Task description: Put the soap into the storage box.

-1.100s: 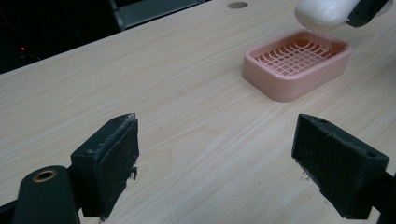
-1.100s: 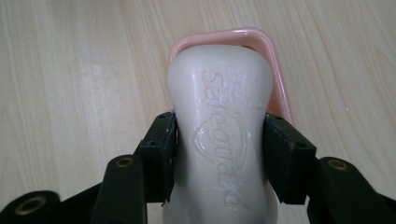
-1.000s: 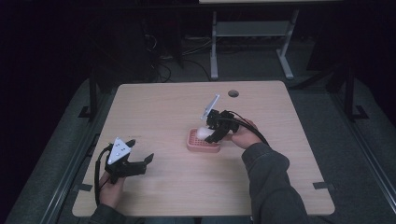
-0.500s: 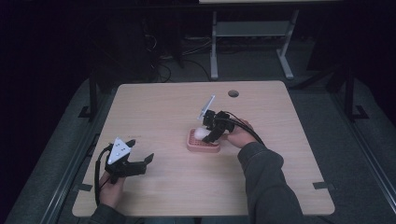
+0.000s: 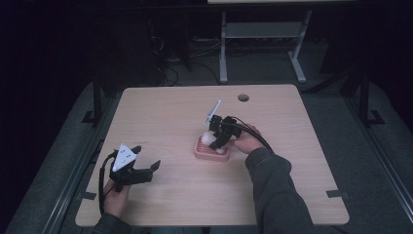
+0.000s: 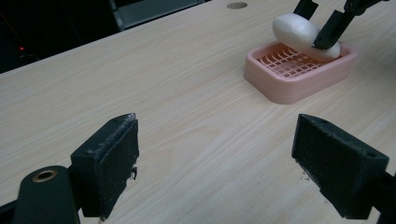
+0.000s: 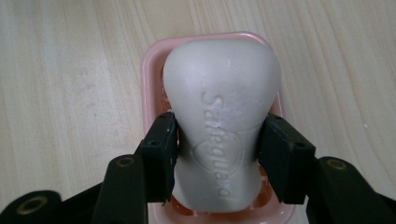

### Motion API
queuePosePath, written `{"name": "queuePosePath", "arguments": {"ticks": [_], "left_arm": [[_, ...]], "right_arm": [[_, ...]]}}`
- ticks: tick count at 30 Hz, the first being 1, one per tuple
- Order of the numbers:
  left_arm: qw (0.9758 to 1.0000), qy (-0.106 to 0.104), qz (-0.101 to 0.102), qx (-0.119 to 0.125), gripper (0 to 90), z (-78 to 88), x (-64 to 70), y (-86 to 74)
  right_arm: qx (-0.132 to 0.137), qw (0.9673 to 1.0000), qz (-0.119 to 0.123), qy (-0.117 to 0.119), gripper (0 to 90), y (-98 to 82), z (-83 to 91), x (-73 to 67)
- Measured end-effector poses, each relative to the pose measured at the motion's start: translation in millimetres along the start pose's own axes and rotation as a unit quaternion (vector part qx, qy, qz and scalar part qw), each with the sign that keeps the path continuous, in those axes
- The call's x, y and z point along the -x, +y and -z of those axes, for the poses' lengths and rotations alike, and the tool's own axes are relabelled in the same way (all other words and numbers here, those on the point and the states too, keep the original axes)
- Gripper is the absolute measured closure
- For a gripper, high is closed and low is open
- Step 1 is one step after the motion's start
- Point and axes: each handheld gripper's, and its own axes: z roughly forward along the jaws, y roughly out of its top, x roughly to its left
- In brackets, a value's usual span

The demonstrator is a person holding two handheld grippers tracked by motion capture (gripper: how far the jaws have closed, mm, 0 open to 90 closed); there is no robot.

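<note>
right gripper: fingers clamped on soap bar, tilted over pink soap dish for seating or lifting; left gripper: fingers apart, idle above table

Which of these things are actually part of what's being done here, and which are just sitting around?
In use:
- white soap bar, clamped in the right gripper
- pink soap dish, under the soap

Just around:
- left gripper, open, holding nothing
- metal stand, behind the table
</note>
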Motion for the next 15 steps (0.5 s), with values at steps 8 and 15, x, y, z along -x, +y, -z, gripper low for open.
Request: {"name": "queuePosePath", "arguments": {"ticks": [8,15], "left_arm": [[1.0,0.0,0.002,0.001,14.6,0.4,0.1,0.1],[1.0,-0.001,0.002,0.002,14.6,0.4,0.1,0.1]], "right_arm": [[-0.011,0.9999,0.001,0.0,48.8,3.1,-9.1,-1.0],[-0.017,0.9999,0.001,0.001,48.5,3.9,-13.5,-1.6]]}}
